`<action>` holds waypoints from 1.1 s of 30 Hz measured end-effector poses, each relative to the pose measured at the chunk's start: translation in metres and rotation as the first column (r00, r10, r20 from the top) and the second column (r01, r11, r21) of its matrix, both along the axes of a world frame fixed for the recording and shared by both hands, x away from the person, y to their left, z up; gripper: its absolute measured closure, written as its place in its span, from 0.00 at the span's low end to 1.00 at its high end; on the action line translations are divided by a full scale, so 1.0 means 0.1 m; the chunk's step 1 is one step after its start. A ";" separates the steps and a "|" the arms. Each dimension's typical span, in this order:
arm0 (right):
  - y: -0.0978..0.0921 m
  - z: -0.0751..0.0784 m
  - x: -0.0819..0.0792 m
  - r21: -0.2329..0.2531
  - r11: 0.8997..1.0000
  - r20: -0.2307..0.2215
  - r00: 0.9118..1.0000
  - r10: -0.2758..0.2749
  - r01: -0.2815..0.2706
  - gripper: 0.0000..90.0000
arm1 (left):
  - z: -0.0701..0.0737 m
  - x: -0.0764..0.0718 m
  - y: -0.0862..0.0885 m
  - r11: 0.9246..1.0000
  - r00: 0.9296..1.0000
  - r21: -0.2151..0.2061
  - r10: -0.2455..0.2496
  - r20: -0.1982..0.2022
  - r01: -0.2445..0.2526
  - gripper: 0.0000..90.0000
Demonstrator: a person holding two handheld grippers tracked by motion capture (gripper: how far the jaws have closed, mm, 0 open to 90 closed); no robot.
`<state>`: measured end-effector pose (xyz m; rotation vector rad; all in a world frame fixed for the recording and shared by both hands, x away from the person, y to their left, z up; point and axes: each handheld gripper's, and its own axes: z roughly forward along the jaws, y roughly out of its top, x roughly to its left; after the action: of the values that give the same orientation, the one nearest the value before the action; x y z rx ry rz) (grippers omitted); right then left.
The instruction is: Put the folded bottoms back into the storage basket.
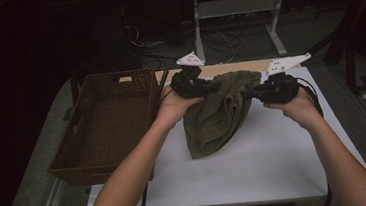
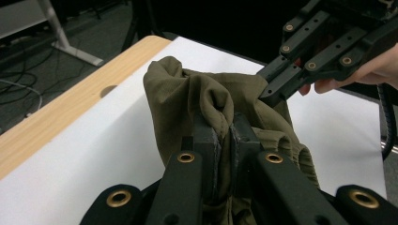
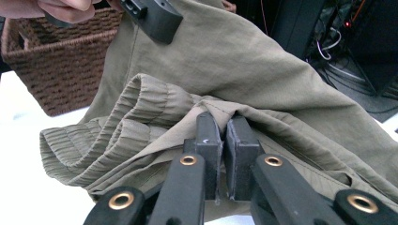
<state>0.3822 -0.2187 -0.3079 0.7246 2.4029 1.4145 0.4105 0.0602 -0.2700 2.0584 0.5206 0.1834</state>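
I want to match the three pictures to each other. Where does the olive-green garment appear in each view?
High view: the olive-green garment hangs at the centre, held up between the left gripper and the right gripper.
Left gripper view: it is bunched at the centre, pinched in that gripper's jaws.
Right gripper view: it spreads across the middle.
Shared landmark: the white table top.

A garment [image 1: 217, 115] hangs between 2 grippers above the table [image 1: 257, 167]; a basket [image 1: 103, 125] sits at its left.
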 end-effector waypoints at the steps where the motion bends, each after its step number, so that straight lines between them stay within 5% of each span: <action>1: 0.02 0.03 0.02 0.001 1.000 0.001 1.000 0.003 -0.003 0.94 | 0.04 0.01 0.03 1.000 1.000 -0.003 0.010 0.000 -0.010 0.93; 19: 0.47 0.47 0.33 0.033 0.997 0.011 0.998 0.066 -0.066 0.94 | 0.50 0.14 0.61 0.993 0.994 -0.054 0.104 -0.018 -0.105 0.93; 33: 0.90 0.76 0.55 0.073 0.991 0.012 0.993 0.114 -0.115 0.94 | 0.90 0.17 1.11 0.985 0.986 -0.046 0.165 0.020 -0.164 0.93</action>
<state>0.4369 -0.1287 -0.2322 0.6050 2.4328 1.5544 0.4277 0.1715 -0.1797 1.9682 0.6745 0.2912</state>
